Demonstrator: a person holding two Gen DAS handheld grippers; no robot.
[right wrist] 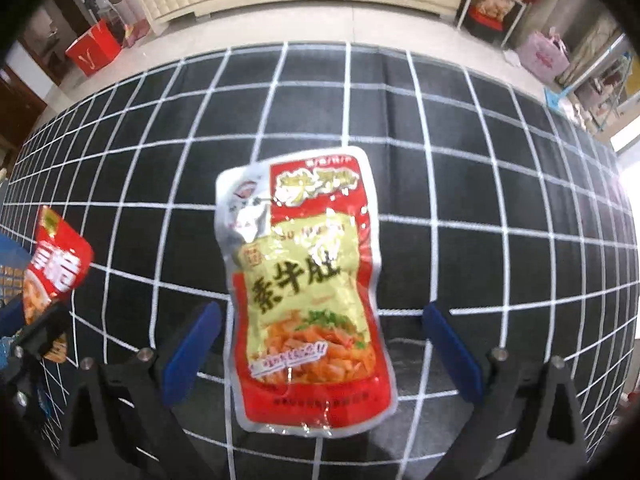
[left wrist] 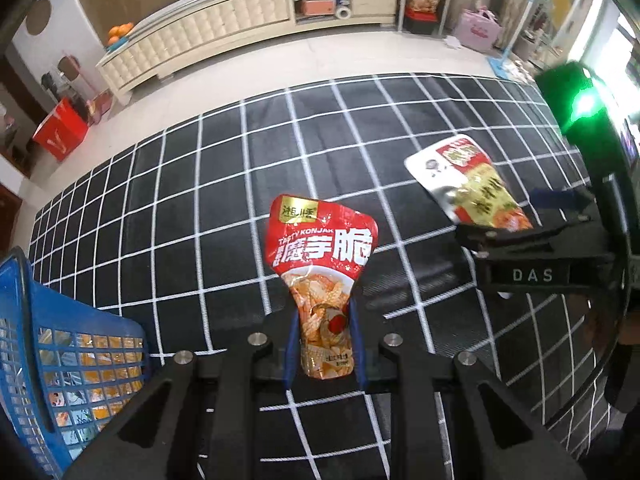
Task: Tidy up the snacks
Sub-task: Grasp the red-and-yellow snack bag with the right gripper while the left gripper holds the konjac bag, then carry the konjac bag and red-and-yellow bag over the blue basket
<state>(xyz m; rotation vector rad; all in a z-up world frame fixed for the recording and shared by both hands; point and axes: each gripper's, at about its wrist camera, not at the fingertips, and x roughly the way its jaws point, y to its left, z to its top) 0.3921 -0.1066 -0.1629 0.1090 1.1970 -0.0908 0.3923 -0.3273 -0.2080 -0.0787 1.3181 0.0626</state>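
A large black mat with a white grid [left wrist: 200, 184] covers most of the floor in both views, and pale floor tiles lie beyond its far edge. Along the far wall stands a long cream cabinet [left wrist: 208, 28] with some oranges [left wrist: 119, 33] on its left end, and a red box [left wrist: 60, 132] sits on the floor at the far left. At the near left of the left wrist view there is a blue plastic basket [left wrist: 72, 364], and through its mesh wall some snack packets are visible inside. The right gripper [right wrist: 320, 352] hangs over the mat with its blue fingers [right wrist: 192, 352] wide apart. Between them lies a red and yellow snack pouch [right wrist: 304, 292], flat on the mat, and the fingers do not touch it; the pouch is a little blurred. In the left wrist view the same pouch is at the right, partly behind the black body of the right gripper. The left gripper [left wrist: 326, 344] has its blue fingers [left wrist: 292, 344] clamped on the lower part of a red konjac snack pouch [left wrist: 320, 248], which sticks out away from the camera above the mat, just right of the basket. In the right wrist view this red pouch shows at the left edge, still in the grip.
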